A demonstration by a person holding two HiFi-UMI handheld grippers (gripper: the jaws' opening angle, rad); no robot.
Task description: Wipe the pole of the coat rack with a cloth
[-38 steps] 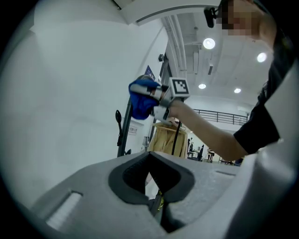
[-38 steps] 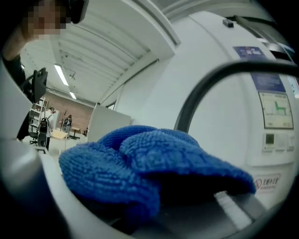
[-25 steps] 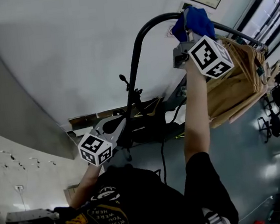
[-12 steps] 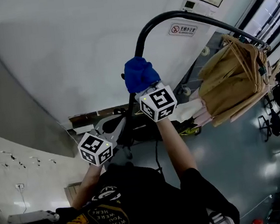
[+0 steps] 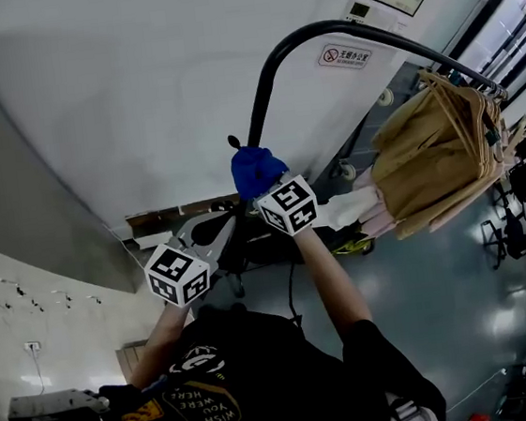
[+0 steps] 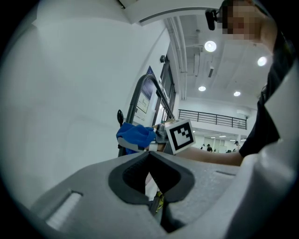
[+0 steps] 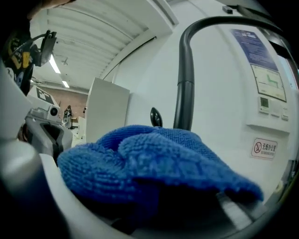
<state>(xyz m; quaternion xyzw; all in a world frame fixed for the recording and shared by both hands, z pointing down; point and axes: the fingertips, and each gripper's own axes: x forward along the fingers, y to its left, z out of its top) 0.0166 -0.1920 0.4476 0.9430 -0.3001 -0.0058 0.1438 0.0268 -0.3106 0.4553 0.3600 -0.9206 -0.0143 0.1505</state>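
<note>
The coat rack's black pole rises from the floor and bends right overhead into a rail. My right gripper is shut on a bunched blue cloth, which sits against the pole at mid height, just below a small black knob. The right gripper view shows the cloth filling the jaws with the pole right behind it. Lower and to the left, my left gripper is shut with nothing in it. In the left gripper view, the cloth and pole lie beyond the closed jaws.
Beige coats on wooden hangers hang from the rail at the right. A white wall stands close behind the pole, with signs on it. Cables and stands clutter the floor around the rack's foot.
My right gripper has slid the blue cloth from the top bend down the pole to mid height. The left gripper has stayed almost still.
</note>
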